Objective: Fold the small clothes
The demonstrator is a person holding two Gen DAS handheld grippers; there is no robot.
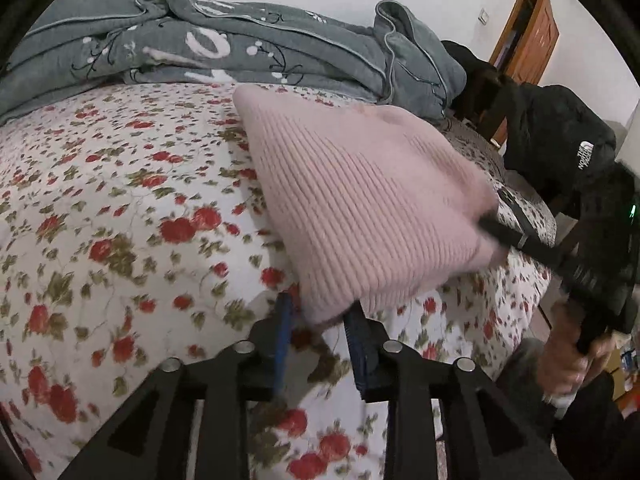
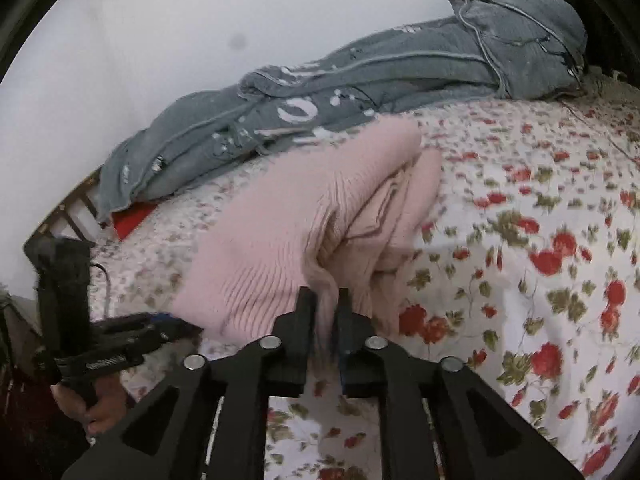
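Note:
A pink ribbed knit garment (image 1: 360,208) lies partly folded on the floral bedsheet (image 1: 120,220), its near edge lifted. My left gripper (image 1: 320,316) stands open around the garment's near corner, with a wide gap between its blue pads. My right gripper (image 2: 326,300) is shut on the garment's near edge (image 2: 280,240), with a pinch of pink knit between its fingers. In the left wrist view the right gripper (image 1: 490,216) holds the garment's right corner. In the right wrist view the left gripper (image 2: 176,326) sits at the garment's left corner.
A grey quilt (image 1: 224,44) is bunched along the back of the bed by the white wall. A black jacket (image 1: 560,144) hangs at the bed's right side, before a wooden door (image 1: 528,28). A red item (image 2: 130,218) lies under the quilt's end.

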